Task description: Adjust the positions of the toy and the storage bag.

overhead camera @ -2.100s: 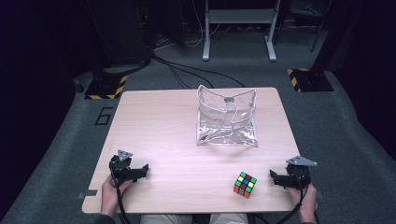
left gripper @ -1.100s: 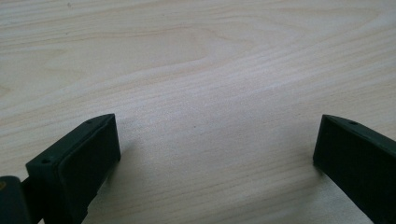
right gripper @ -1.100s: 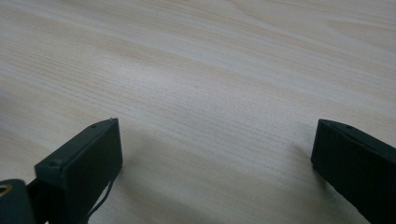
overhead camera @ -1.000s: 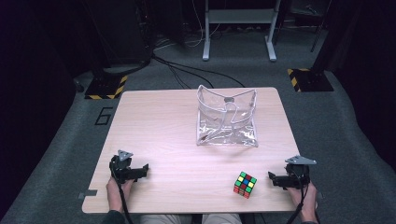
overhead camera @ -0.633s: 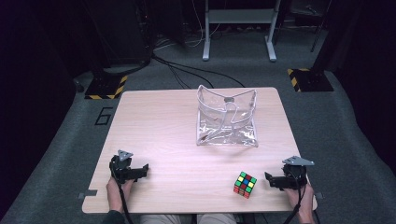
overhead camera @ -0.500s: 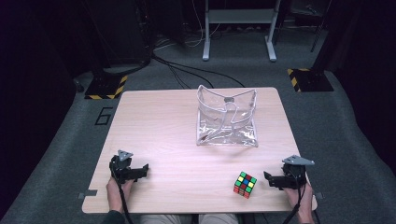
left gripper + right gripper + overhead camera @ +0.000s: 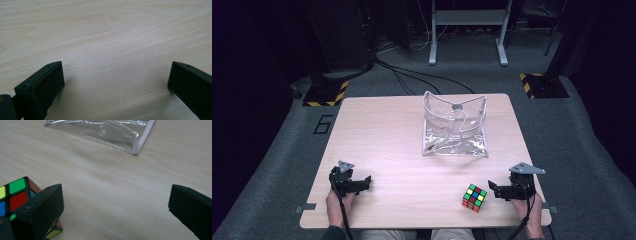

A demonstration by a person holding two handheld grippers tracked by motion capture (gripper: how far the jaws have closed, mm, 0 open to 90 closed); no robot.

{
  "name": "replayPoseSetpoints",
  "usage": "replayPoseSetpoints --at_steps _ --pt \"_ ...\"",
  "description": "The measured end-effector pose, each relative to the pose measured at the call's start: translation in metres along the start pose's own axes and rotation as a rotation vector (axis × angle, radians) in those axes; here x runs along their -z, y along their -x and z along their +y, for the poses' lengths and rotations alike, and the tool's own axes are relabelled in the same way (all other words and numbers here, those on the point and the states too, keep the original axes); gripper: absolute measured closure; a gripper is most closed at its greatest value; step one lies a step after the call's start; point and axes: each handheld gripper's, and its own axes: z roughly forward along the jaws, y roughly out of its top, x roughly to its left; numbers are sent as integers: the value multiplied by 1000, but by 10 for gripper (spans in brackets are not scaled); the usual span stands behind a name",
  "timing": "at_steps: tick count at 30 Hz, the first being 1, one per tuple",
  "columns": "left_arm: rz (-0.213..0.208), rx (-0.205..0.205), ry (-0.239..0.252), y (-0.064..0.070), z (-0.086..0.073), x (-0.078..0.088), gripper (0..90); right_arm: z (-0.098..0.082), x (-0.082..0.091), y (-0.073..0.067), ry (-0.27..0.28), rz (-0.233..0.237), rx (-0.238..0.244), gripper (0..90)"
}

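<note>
Your right gripper [image 7: 492, 189] is spread wide near the table's [image 7: 387, 135] front right edge. The cube [image 7: 474, 197] lies just beside its left jaw, outside the gap. Your left gripper [image 7: 364, 181] is also spread, well apart, over bare wood.

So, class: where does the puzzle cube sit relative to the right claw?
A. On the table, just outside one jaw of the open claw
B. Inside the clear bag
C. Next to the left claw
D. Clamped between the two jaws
A: the puzzle cube rests on the table beside one jaw of the right claw, whose jaws stand wide apart with nothing between them.
</note>
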Motion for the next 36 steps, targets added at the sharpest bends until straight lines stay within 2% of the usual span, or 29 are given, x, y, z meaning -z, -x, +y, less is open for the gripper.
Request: replayPoseSetpoints --at_steps 14,19,36 --pt "-1 2 -1 0 0 0 4 17 5 -22 15 39 47 0" --pt "0 2 0 0 0 0 5 19 5 -27 14 51 54 0" --pt "1 -4 0 0 0 0 5 20 4 -54 17 140 94 0"
